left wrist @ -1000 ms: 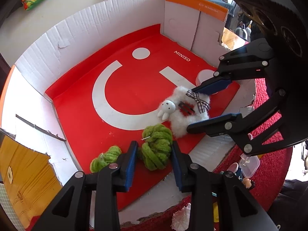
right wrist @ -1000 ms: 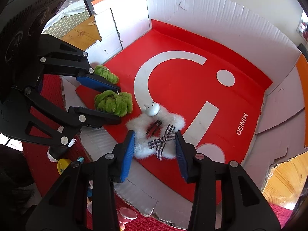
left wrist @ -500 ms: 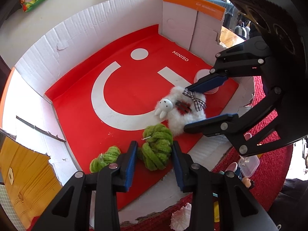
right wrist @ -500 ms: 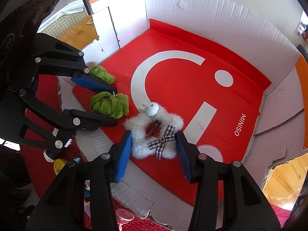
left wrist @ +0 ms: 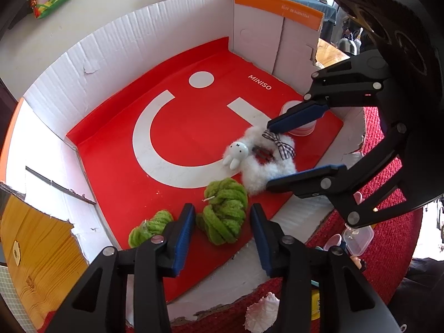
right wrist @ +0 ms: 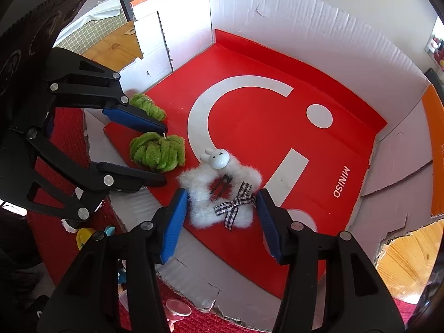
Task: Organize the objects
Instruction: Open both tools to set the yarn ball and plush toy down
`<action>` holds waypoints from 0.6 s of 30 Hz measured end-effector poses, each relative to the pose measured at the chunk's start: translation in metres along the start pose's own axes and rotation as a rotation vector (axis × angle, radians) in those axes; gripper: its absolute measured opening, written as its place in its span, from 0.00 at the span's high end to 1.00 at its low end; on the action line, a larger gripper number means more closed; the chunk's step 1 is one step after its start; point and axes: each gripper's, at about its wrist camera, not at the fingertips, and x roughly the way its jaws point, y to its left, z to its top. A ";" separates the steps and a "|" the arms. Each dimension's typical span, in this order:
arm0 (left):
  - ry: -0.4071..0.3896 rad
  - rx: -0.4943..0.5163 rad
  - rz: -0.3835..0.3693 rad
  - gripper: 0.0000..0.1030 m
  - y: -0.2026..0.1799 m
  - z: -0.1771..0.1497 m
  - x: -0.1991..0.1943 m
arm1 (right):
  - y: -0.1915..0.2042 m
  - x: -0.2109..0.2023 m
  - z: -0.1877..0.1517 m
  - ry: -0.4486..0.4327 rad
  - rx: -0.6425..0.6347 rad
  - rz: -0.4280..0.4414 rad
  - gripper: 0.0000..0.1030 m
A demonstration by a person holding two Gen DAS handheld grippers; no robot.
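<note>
A green yarn knot (left wrist: 224,213) (right wrist: 158,152) lies on the red floor of a white-walled cardboard box (left wrist: 111,63) (right wrist: 305,22). My left gripper (left wrist: 222,222) (right wrist: 163,154) straddles it, its jaws opening, with small gaps between the pads and the yarn. A second green knot (left wrist: 151,226) (right wrist: 147,105) lies just outside the left finger. A white fluffy hair clip (left wrist: 277,166) (right wrist: 199,211) with a bunny head and a plaid bow rests between the fingers of my right gripper (right wrist: 222,194) (left wrist: 269,156). Those jaws are opening too, and their pads no longer squeeze the fluff.
A pink round lid (left wrist: 302,129) sits on the box floor behind the right gripper's finger. Outside the torn front wall a red carpet (left wrist: 374,236) holds a clear plastic container (left wrist: 358,238) and small items (right wrist: 84,237). Wooden flooring (left wrist: 33,249) (right wrist: 410,255) flanks the box.
Both pairs of jaws have widened. The green knot and the fluffy clip, squeezed before, now lie loose on the box floor. Neither hand has shifted much.
</note>
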 end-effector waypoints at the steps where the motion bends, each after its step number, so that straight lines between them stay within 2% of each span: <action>1: 0.000 0.000 0.000 0.56 0.000 0.000 0.000 | 0.000 0.000 0.000 0.000 0.000 0.000 0.52; 18: -0.027 0.001 0.025 0.54 -0.001 -0.006 -0.018 | 0.009 -0.005 0.003 -0.030 -0.011 -0.014 0.51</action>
